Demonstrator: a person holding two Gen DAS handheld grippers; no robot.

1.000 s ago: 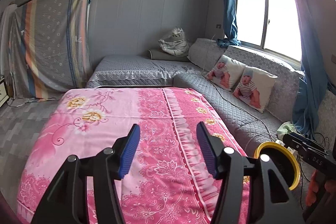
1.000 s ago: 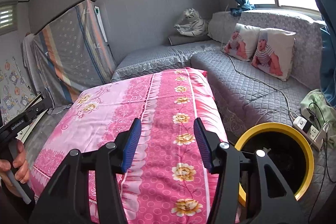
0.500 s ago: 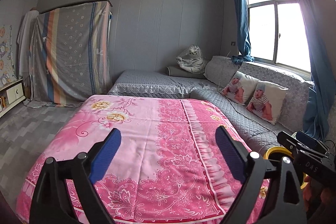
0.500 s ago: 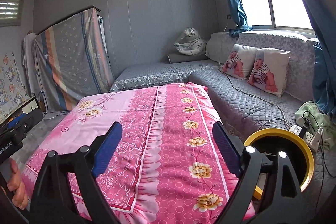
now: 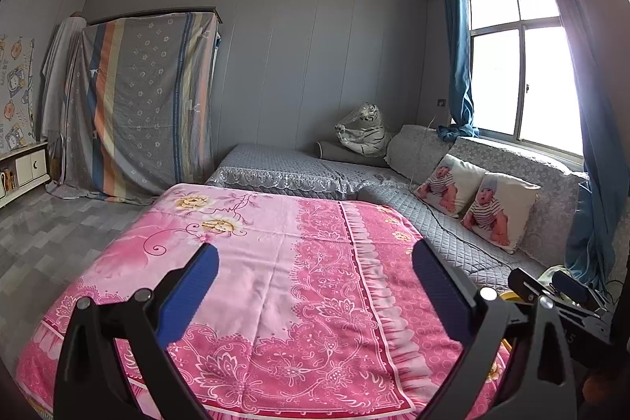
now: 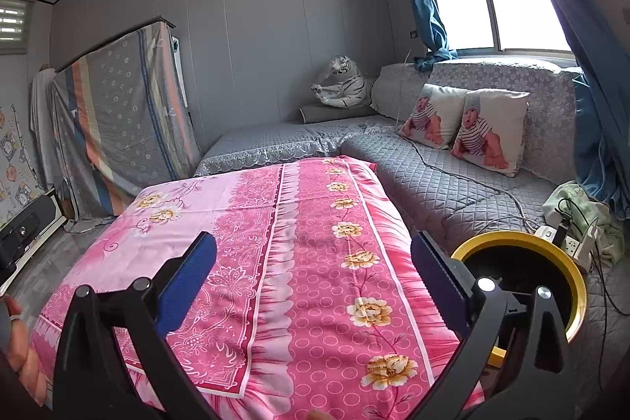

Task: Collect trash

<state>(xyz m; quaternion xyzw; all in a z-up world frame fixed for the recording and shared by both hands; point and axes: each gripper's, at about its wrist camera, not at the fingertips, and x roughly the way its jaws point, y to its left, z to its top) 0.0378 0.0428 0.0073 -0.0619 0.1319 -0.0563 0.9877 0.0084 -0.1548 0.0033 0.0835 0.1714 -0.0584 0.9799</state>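
My left gripper (image 5: 315,266) is open and empty, held above the near end of a table covered in a pink floral cloth (image 5: 275,262). My right gripper (image 6: 313,256) is also open and empty above the same cloth (image 6: 315,223). A black bin with a yellow rim (image 6: 551,247) stands just right of the table, beside my right gripper's right finger. Only a sliver of that rim (image 5: 512,296) shows in the left wrist view. No loose trash shows on the cloth.
A grey quilted corner sofa (image 6: 433,180) runs behind and right of the table, with two baby-print cushions (image 6: 488,128) and a toy tiger (image 6: 346,81). A power strip with cables (image 6: 567,239) lies by the bin. A draped cabinet (image 5: 145,101) stands at the left wall.
Both grippers opened wide from a narrow gap and tilted upward, so more of the room and walls shows.
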